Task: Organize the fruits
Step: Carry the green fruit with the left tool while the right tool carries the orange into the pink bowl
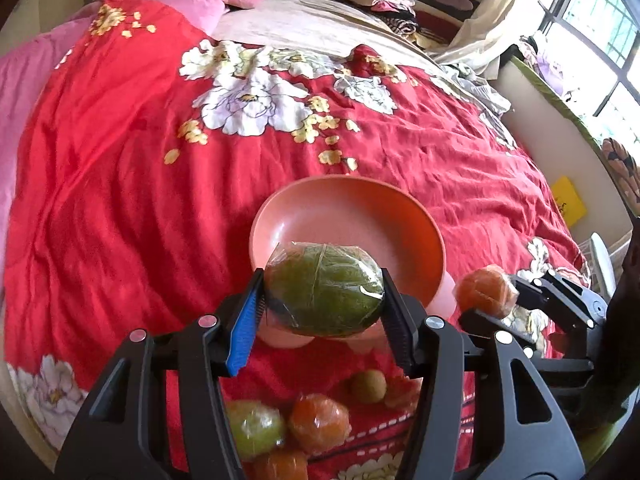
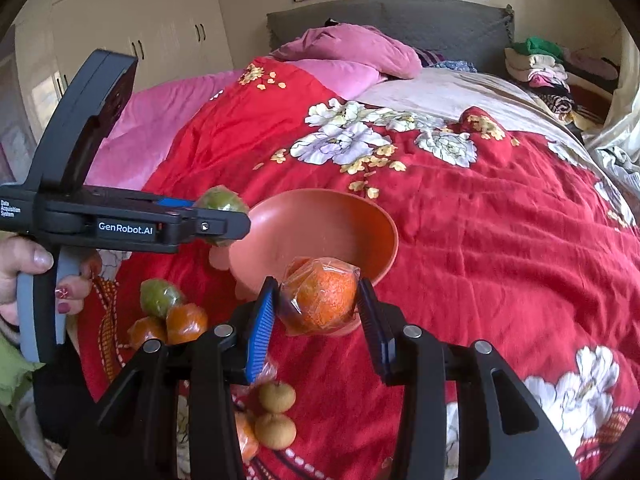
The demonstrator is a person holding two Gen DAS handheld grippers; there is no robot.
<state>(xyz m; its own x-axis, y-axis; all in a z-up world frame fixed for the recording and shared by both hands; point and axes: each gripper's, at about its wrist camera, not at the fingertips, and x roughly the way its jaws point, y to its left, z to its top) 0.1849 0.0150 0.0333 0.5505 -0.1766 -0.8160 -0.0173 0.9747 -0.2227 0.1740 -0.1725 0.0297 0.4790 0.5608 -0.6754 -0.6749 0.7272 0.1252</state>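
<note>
My left gripper point(image 1: 322, 300) is shut on a plastic-wrapped green fruit point(image 1: 324, 288), held just above the near rim of the empty pink-orange bowl point(image 1: 360, 208) on the red bedspread. It also shows in the right wrist view point(image 2: 218, 216), left of the bowl point(image 2: 320, 220). My right gripper point(image 2: 318, 300) is shut on a wrapped orange point(image 2: 324, 296), held over the bowl's near rim; the orange also shows in the left wrist view point(image 1: 486, 292). Loose fruits lie near me: a green one point(image 1: 252, 428), an orange point(image 1: 320, 422) and a small brown one point(image 1: 368, 386).
More fruits lie on the bedspread in the right wrist view: a green one point(image 2: 160, 298), oranges point(image 2: 186, 322) and two small brown ones point(image 2: 276, 412). Pink pillows point(image 2: 352, 54) and folded clothes point(image 2: 536, 68) sit at the bed's far end. A window point(image 1: 600, 40) is at the right.
</note>
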